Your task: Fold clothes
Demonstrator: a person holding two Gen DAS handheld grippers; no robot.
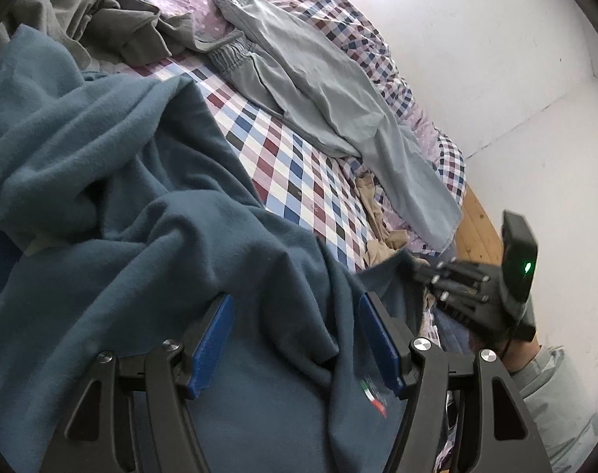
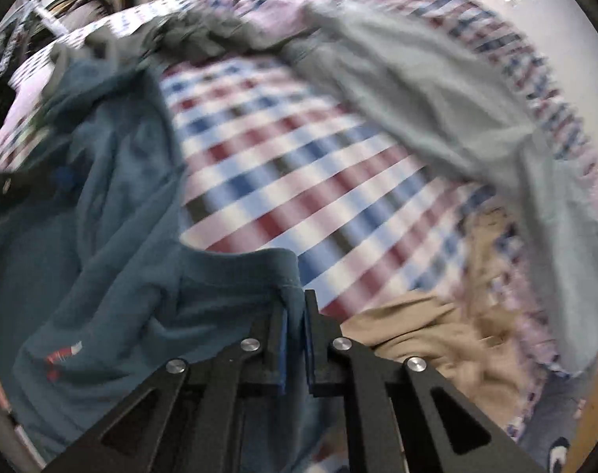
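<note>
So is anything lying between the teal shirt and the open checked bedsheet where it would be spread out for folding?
Nothing visible. The right hand-held gripper is shut on the teal shirt, and the checked bedsheet beside it is bare. The grey trousers and beige garment lie off at the edges.

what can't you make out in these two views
- Teal garment: bunched, and cut off by the bottom edge in the left wrist view, so its type is unclear.
- Logo: blurred, unreadable.
- Right wrist view: motion blur smears the checked bedding and grey trousers.
- Tan cloth: crumpled, partly behind the right gripper.
- Left gripper: open around a fold; contact is unclear.
</note>
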